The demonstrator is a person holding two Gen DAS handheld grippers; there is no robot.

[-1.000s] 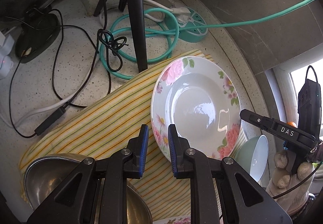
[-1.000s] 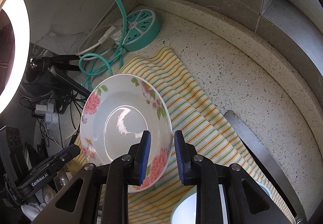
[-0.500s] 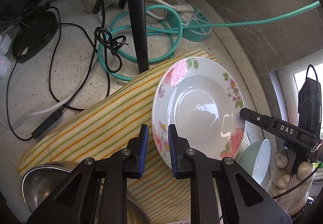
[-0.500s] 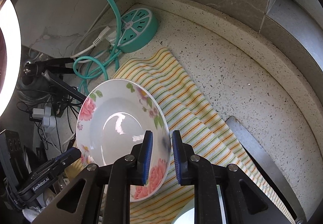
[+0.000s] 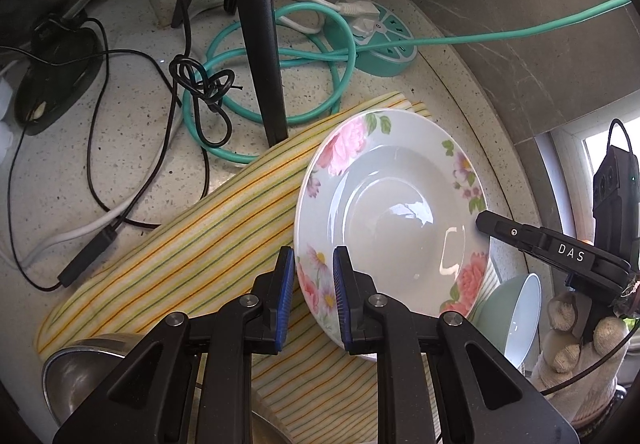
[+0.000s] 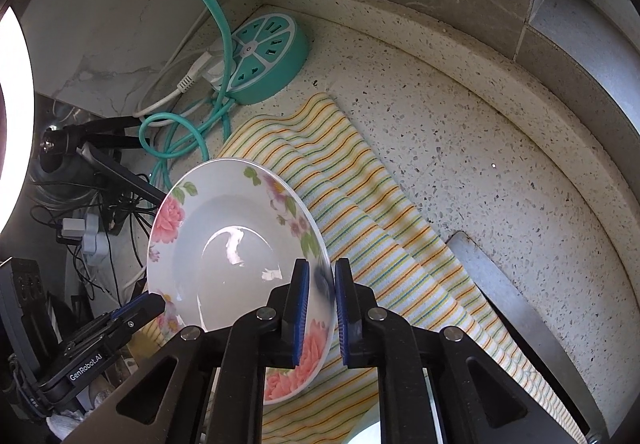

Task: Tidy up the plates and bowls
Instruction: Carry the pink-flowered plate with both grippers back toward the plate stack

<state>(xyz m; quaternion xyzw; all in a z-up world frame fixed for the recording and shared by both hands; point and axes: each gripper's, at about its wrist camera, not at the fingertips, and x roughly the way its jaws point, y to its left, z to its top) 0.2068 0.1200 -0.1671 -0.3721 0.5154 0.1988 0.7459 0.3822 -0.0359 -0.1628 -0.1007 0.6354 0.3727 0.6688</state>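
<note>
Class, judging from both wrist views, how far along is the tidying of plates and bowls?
Nothing looks stacked yet. In hand: the floral plate, rim between both grippers, the left gripper gripping and the right gripper closing. Left: the pale bowl and metal bowl remain unsorted.

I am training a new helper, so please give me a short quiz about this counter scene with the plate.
1. True or false: the floral plate lies flat on the striped cloth.
2. The round power strip is: A red, B teal, C black?
3. Which grippers have the plate's rim between their fingers?
Key: 1 false, it is tilted. 2 B. 3 Both: the left gripper grips it; the right gripper has jaws closing on it.
</note>
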